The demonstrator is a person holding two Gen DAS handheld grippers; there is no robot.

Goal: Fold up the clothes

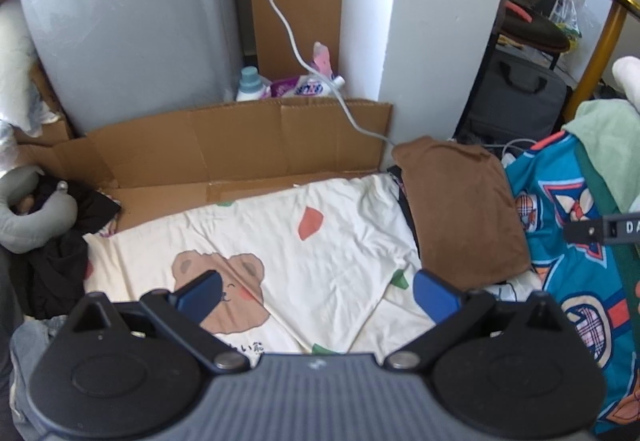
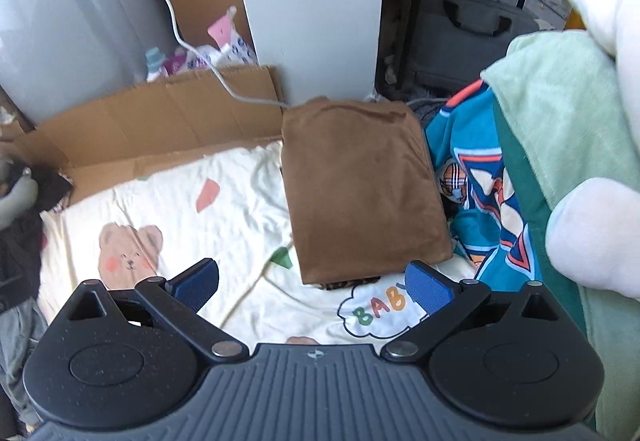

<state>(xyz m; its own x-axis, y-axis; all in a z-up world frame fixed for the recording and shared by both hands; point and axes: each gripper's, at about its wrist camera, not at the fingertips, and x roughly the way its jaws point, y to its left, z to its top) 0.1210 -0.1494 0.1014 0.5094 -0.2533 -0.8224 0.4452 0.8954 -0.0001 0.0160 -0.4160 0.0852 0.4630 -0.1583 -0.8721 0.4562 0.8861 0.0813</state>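
Note:
A brown garment (image 2: 360, 189) lies folded into a neat rectangle on the cream bear-print sheet (image 2: 224, 201), toward its right side; in the left wrist view the brown garment (image 1: 460, 209) shows right of centre. A teal patterned garment (image 2: 476, 181) is heaped to its right, under a pale green fleece (image 2: 560, 121). My right gripper (image 2: 312, 287) hovers open just short of the brown garment's near edge. My left gripper (image 1: 318, 293) hangs open over the cream sheet (image 1: 312, 241), holding nothing. The tip of the other gripper (image 1: 600, 231) shows at the right edge.
Flattened cardboard (image 1: 240, 145) lines the far edge, with a grey appliance (image 1: 120, 33), detergent bottles (image 1: 250, 83) and a white cable (image 1: 288, 29) behind. Dark clothes (image 1: 60, 261) and a grey neck pillow (image 1: 24, 217) sit left. A white pillar (image 2: 316, 9) and a grey bag (image 2: 472, 37) stand behind.

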